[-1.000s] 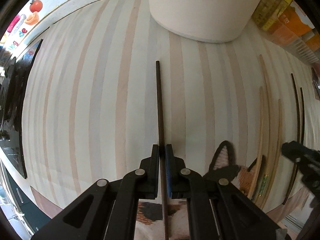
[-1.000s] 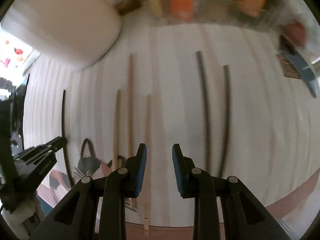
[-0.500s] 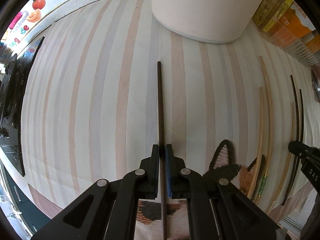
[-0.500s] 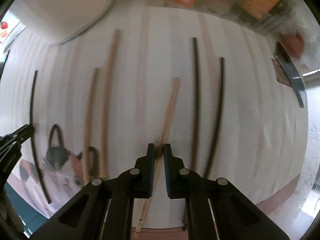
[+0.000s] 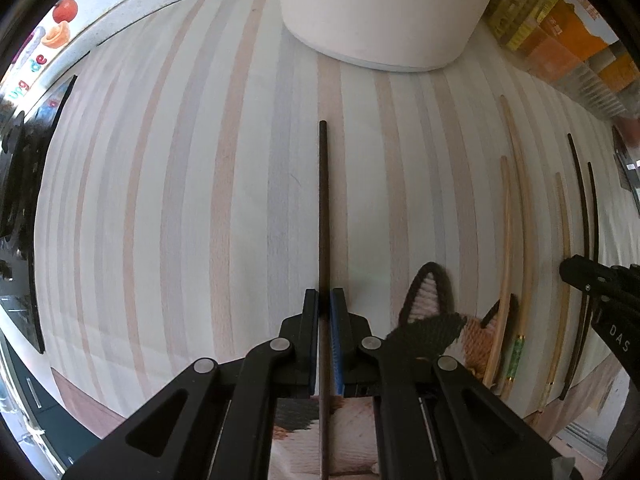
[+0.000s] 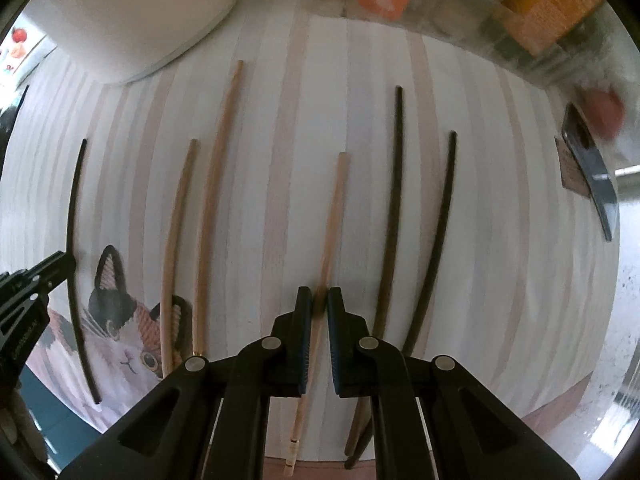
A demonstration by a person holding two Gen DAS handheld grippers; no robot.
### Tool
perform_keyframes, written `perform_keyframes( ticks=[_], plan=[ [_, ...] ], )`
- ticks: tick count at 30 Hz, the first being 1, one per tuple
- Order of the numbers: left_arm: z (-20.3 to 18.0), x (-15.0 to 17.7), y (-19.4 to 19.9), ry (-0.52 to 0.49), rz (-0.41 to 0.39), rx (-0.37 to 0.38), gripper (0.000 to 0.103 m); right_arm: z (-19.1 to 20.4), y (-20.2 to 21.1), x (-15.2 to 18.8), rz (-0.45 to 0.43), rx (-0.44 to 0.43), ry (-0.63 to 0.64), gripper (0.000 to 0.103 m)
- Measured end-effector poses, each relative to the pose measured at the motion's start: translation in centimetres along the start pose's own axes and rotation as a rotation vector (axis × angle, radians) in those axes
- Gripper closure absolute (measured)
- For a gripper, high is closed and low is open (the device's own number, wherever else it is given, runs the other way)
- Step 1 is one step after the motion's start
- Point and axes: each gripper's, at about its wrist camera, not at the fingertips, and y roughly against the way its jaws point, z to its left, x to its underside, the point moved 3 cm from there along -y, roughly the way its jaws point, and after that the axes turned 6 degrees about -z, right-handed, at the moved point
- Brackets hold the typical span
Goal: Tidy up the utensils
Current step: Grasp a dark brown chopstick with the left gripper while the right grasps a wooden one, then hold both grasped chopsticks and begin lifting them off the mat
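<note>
My left gripper [image 5: 324,300] is shut on a dark brown chopstick [image 5: 323,216] that points away over the striped mat [image 5: 180,200]. My right gripper [image 6: 319,300] is shut on a light wooden chopstick [image 6: 334,216], held just over the mat [image 6: 280,160]. Two more light chopsticks [image 6: 208,200] lie to its left, partly on a cat-shaped coaster [image 6: 120,336]. Two dark chopsticks [image 6: 416,216] lie to its right. The left gripper's dark chopstick also shows in the right wrist view [image 6: 74,240] at the far left, with the left gripper [image 6: 36,280] on it.
A big white round container [image 5: 380,12] stands at the back of the mat. Colourful boxes [image 6: 540,12] line the back right. A dark flat object [image 6: 592,176] lies at the right edge. A black device [image 5: 20,184] sits left of the mat.
My right gripper moved right and closed on the light chopstick, then swung it to point straighter away. The left gripper keeps hold of its dark chopstick, almost still.
</note>
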Motion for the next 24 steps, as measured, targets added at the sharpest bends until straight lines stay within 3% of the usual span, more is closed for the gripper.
perform_keyframes(
  ticks=[5,7,10,13,15,19,24],
  plan=[
    [0.3,-0.1,0.1,0.008,0.000,0.001,0.099,0.9,0.0,0.1,0.011,-0.012,0.029,0.093],
    [0.4,-0.2,0.2,0.007,-0.002,0.003,0.099,0.6,0.1,0.4,0.042,-0.035,-0.011,0.084],
    [0.4,-0.2,0.3,0.006,-0.004,0.001,0.099,1.2,0.3,0.7,0.046,-0.031,-0.002,0.083],
    [0.4,-0.1,0.3,0.005,-0.002,0.002,0.099,1.8,0.4,0.9,0.035,-0.001,-0.023,0.085],
    [0.4,-0.1,0.3,0.005,0.000,0.003,0.099,1.7,0.6,0.6,0.024,0.000,-0.054,0.095],
    [0.4,-0.2,0.3,0.003,0.000,0.005,0.099,1.1,0.5,-0.4,0.020,-0.004,-0.112,0.095],
    [0.5,-0.1,0.3,0.005,0.001,0.006,0.099,1.2,0.5,-0.1,0.052,-0.002,-0.086,0.095]
  ],
)
